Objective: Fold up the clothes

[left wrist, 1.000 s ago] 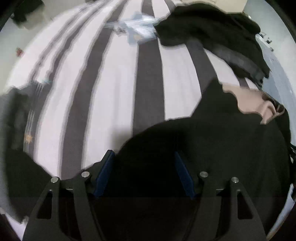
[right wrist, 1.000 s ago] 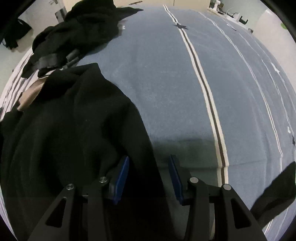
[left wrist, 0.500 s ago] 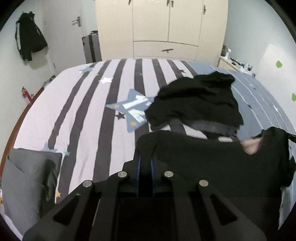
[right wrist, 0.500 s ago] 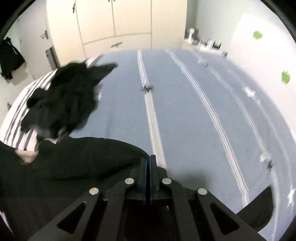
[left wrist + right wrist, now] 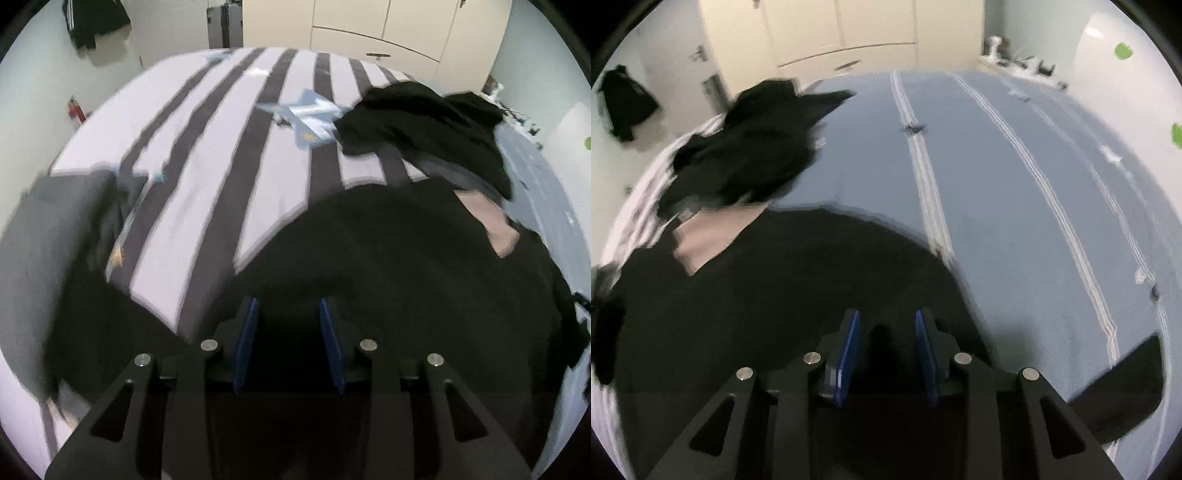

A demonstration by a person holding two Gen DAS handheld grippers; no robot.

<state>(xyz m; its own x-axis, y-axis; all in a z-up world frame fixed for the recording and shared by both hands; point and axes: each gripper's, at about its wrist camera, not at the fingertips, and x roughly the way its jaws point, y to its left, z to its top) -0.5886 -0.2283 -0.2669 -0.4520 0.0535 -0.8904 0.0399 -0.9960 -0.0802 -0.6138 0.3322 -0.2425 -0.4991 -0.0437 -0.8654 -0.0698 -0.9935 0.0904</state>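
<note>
Below, soft black garment (image 5: 424,266) lies rumpled on striped bedspread (image 5: 207,206); left gripper (image 5: 289,317), right gripper (image 5: 886,328) opening, empty.

A cream wardrobe (image 5: 388,29) stands behind the striped bed (image 5: 221,155), beside pale walls (image 5: 1052,33).

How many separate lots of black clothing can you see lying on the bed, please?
2: a spread black garment just below both grippers, and a crumpled black pile beyond it, toward the wardrobe. The pile may hold several pieces; I cannot tell them apart.
</note>
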